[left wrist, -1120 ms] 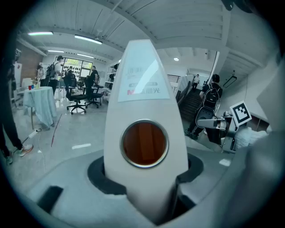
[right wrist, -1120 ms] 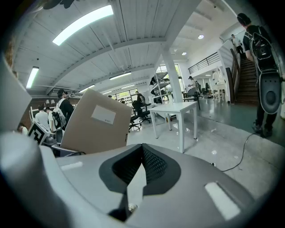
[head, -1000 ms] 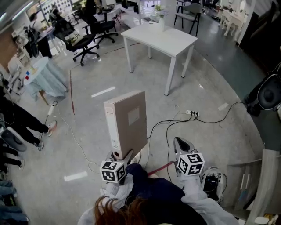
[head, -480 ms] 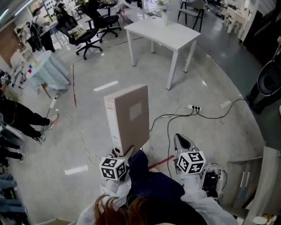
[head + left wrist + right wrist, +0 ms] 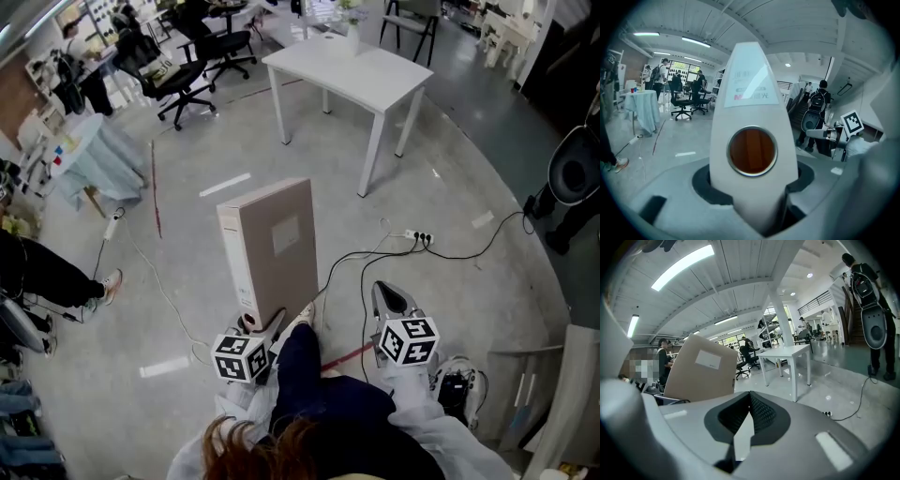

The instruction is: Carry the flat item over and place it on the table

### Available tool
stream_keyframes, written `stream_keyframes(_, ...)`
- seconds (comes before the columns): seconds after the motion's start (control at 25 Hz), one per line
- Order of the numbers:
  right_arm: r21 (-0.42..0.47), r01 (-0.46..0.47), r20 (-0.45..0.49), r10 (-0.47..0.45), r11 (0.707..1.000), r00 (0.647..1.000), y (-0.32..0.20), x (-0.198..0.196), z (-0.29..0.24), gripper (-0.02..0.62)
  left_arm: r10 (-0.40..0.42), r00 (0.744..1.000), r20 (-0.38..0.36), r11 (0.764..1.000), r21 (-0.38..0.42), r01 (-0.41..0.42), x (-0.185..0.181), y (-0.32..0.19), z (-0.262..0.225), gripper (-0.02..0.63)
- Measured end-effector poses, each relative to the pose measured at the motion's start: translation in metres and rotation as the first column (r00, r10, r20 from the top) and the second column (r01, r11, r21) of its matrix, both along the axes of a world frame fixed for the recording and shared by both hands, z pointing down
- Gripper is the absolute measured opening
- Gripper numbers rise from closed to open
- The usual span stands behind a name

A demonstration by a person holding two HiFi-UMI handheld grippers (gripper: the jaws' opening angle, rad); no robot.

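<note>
Box (image 5: 272, 248) upright in tight grip of left claw (image 5: 263, 328), right claw (image 5: 387, 300) level beside it, closed, empty.

- Black office chairs (image 5: 183, 80): far left.
- Small table draped in pale blue cloth (image 5: 98, 159): left, near the chairs.
- White power strip (image 5: 416, 238): on the floor right of centre, with black cables (image 5: 459, 256) trailing right.
- White tape strips (image 5: 224, 185) and a red floor line (image 5: 155, 192): left of centre.
- Person's legs (image 5: 47, 272): left edge.

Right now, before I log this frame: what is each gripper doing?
Left gripper: closed on the beige box file, held upright by its lower spine end.
Right gripper: shut, nothing between its jaws.
</note>
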State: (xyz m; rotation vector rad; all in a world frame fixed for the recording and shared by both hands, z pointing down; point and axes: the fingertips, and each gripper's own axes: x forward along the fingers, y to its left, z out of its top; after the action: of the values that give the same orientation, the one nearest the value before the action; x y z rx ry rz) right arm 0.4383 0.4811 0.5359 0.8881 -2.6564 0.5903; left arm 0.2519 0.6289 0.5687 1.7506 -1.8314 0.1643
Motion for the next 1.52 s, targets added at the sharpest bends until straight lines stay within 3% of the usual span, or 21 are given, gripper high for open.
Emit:
stream_keyframes(0.2,0.016,0.003,-0.022,-0.002,1.0,1.0,-0.059,-0.042,-0.013,0.008,0.0,1.0,-0.012,1.0,-0.01,0.0,-0.042,-0.065,-0.004,0.272)
stream_keyframes(0.44,0.045,-0.059,-0.012,0.06,0.997,0.998,-0.129,-0.092,-0.033,0.008,0.036,0.999,-0.008,0.999,0.01,-0.036,-0.098,-0.138,-0.02,0.272)
stream_keyframes(0.92,0.067,-0.081,0.01,0.08,0.994,0.997,-0.208,-0.188,-0.039,0.008,0.032,0.999,0.023,0.999,0.023,-0.032,-0.201,-0.212,-0.024,0.272)
stream_keyframes(1.32,0.008,-0.067,-0.015,0.067,0.998,0.998,-0.211,-0.21,-0.019,0.008,0.009,1.0,-0.018,1.0,-0.028,-0.01,-0.212,-0.209,0.0,0.272)
stream_keyframes(1.52,-0.016,-0.04,-0.029,0.039,0.999,0.999,-0.235,-0.224,-0.001,0.008,-0.002,1.0,-0.018,0.999,-0.041,0.001,-0.221,-0.232,0.009,0.272)
